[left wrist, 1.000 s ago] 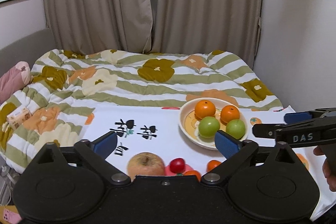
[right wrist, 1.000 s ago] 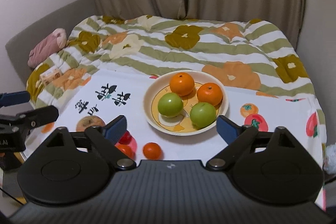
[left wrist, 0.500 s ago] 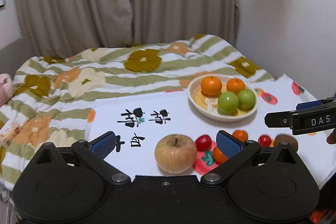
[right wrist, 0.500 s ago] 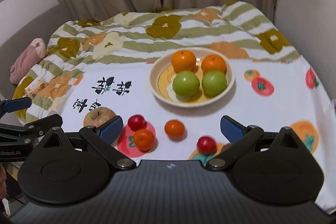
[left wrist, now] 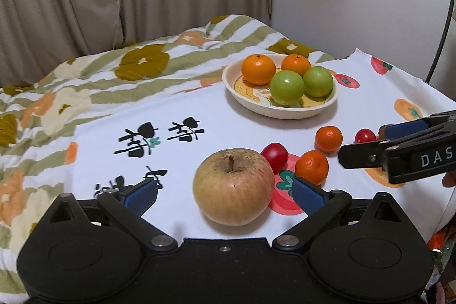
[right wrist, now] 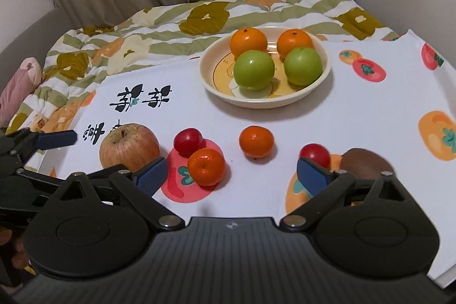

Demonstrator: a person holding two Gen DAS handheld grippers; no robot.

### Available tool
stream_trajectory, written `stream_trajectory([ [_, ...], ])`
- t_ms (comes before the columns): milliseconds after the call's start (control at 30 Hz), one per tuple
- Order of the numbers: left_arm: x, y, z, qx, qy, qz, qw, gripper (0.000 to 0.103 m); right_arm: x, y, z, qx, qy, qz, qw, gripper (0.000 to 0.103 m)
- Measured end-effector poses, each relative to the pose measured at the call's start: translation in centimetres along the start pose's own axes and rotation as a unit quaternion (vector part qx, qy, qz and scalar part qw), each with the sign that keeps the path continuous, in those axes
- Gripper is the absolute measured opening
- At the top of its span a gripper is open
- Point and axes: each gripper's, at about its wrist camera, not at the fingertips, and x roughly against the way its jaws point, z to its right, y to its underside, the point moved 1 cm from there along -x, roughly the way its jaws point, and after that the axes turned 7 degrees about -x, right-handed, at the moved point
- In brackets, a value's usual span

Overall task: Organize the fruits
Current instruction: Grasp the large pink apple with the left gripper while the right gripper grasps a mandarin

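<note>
Taking the apple (left wrist: 233,186) as the landmark and going left to right: it sits on the white cloth (left wrist: 216,130), stem up, at the left end of the loose fruit. The left gripper (left wrist: 223,191) hangs straight before it with its jaws spread wide and empty, one blue pad on either side of the apple and clear of it. The apple is round, so it has no long axis to line up with; judged from this, a short push forward would bring the pads level with its widest part, and this gripper is plainly the nearer of the two.

Just right of the apple lie a red fruit (right wrist: 188,141) and a mandarin (right wrist: 205,166), touching each other. Further right a second mandarin (right wrist: 256,145) lies alone, then a second red fruit (right wrist: 315,155), then a kiwi (right wrist: 366,163) at the far end of the row. The right gripper (right wrist: 230,173) is also fully open and holds nothing; the two mandarins lie ahead between its pads, while the second red fruit and the kiwi lie just beyond its right pad.

Beyond the apple and to its right stands the bowl (left wrist: 245,99), with two oranges at the back and two green fruits in front. Probably the loose pieces are to join them, so the apple would travel forward and rightward.
</note>
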Motion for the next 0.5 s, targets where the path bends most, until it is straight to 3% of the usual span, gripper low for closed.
stream_trajectory([
  [500,-3.8,-0.1,-0.1,0.004,0.028,-0.017,0.9995,0.08,-3.0,0.3,-0.3,-0.019,-0.003,-0.021,1.0,0.103],
])
